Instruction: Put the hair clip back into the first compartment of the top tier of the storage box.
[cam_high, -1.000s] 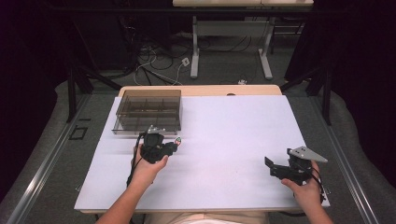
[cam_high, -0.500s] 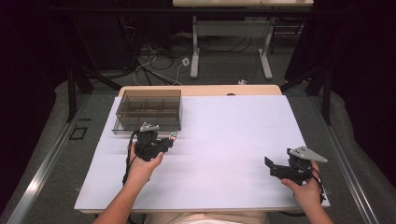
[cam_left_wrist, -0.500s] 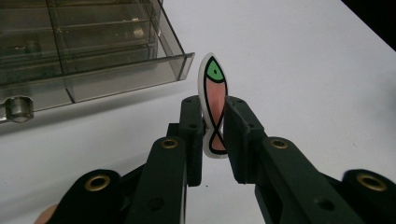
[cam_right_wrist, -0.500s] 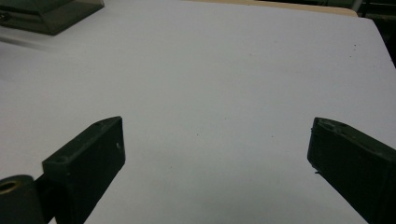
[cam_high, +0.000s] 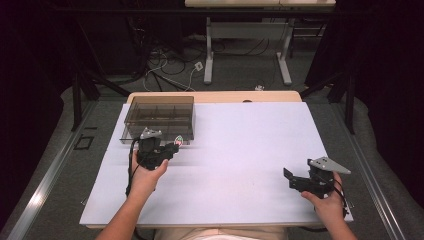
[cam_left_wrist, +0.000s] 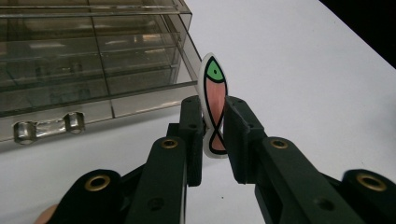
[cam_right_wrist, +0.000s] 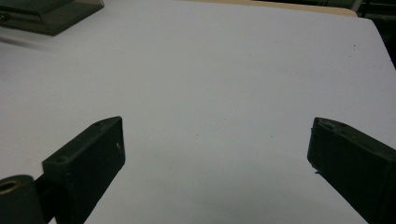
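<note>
White sheet covers the worktop (cam_high: 235, 150), and from the high view we see a smoky clear box (cam_high: 159, 116) standing at its far left corner, its front wall facing us. Just in front of that wall, near the left edge, our left gripper (cam_high: 170, 150) sits in our left hand (cam_high: 145, 172), with a small fish tag (cam_high: 177, 140) at its tip, close beside the box but apart from it as far as we can tell. Well apart, near the right edge and the near right corner, our right hand (cam_high: 325, 202) holds the right gripper (cam_high: 292, 179), which points left across bare sheet and carries a grey plate (cam_high: 328, 164) on top. In the left gripper view we see the left gripper (cam_left_wrist: 215, 128) closed on the fish (cam_left_wrist: 212, 105): a flat piece with a white rim, pink body and green head, pinched on both faces and standing upright on edge, head up above the jaws. The box (cam_left_wrist: 88, 60) lies beyond to the left, its inner dividers showing through the wall and a metal clasp (cam_left_wrist: 49, 126) on its front. In the right gripper view the right gripper (cam_right_wrist: 217, 154) stands wide apart and holds nothing, with plain white sheet between its jaws and a corner of the box (cam_right_wrist: 49, 14) far off at the upper left.
</note>
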